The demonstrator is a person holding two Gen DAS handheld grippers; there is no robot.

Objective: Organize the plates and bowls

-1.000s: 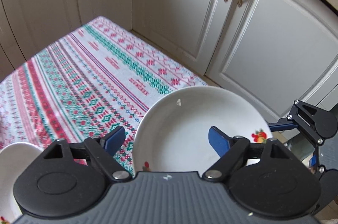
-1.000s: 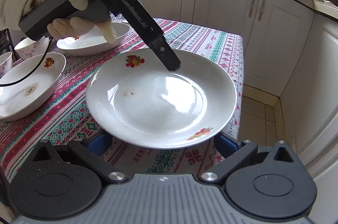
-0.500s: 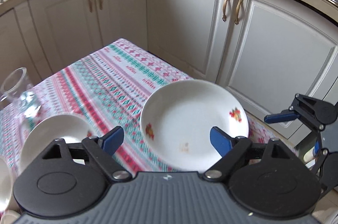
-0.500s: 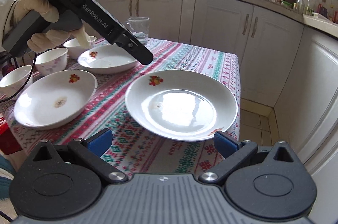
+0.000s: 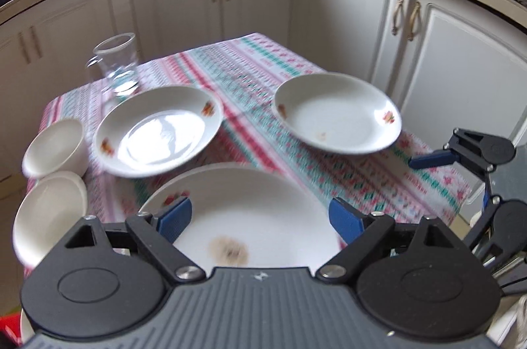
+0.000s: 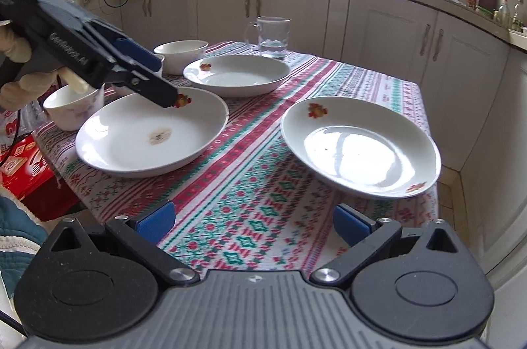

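The stained plate (image 6: 151, 135) lies just below the left gripper (image 5: 260, 219), whose jaws are opening over its near rim with nothing pinched. It looks like glazed ceramic: stiff, slick, breakable, so I would take it by the rim (never the glossy centre). The right gripper (image 6: 253, 222) hangs open and empty, the clean plate (image 6: 360, 148) ahead to its right. A patterned tablecloth (image 6: 250, 184) covers the table; white kitchen cabinets (image 6: 378, 19) stand beyond.
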